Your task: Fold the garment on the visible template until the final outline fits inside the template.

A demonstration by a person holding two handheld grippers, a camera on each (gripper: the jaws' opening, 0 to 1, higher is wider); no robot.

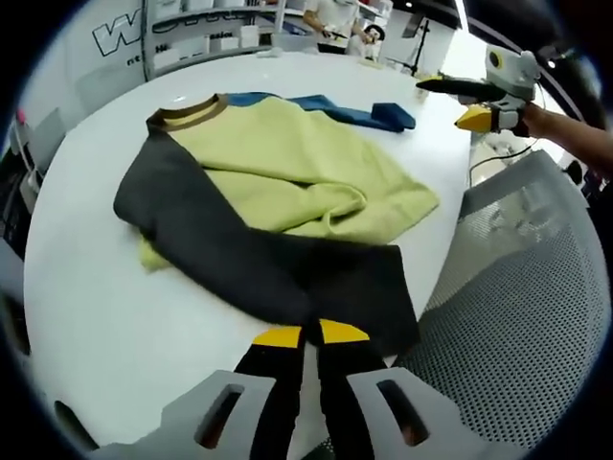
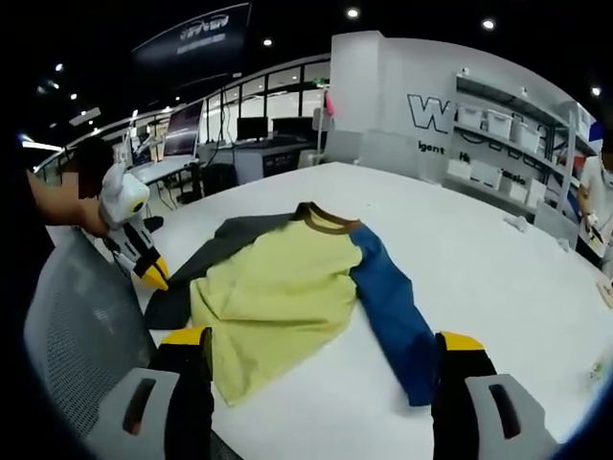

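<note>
The large round white table (image 1: 96,316) carries the work. No template outline can be made out on its surface, so fit against it cannot be judged.

The garment, a pale yellow long-sleeved knit top with a brown ribbed collar (image 2: 278,287), lies near the table edge closest to the person. Its body is rumpled and partly doubled at the hem. The charcoal grey sleeve (image 1: 259,259) is laid diagonally across the lower body toward the near edge, which reads as a first inward fold. The blue sleeve (image 2: 393,316) lies extended along the far side of the body, apparently not yet folded in. The fold looks to be at an early stage, with the blue sleeve the likely next item.

A grey perforated mesh chair back (image 1: 527,316) stands just beside the table edge, below the garment's hem.

The left gripper (image 1: 308,334), black with yellow tips, has its jaws pressed together. Its tips sit at the cuff end of the charcoal grey sleeve. Whether cloth is pinched between them cannot be told.

The right gripper (image 2: 326,337) has its jaws spread wide, holding nothing. In the left gripper view it hovers beyond the blue sleeve, clear of the cloth, a position suited to reaching that sleeve.
</note>
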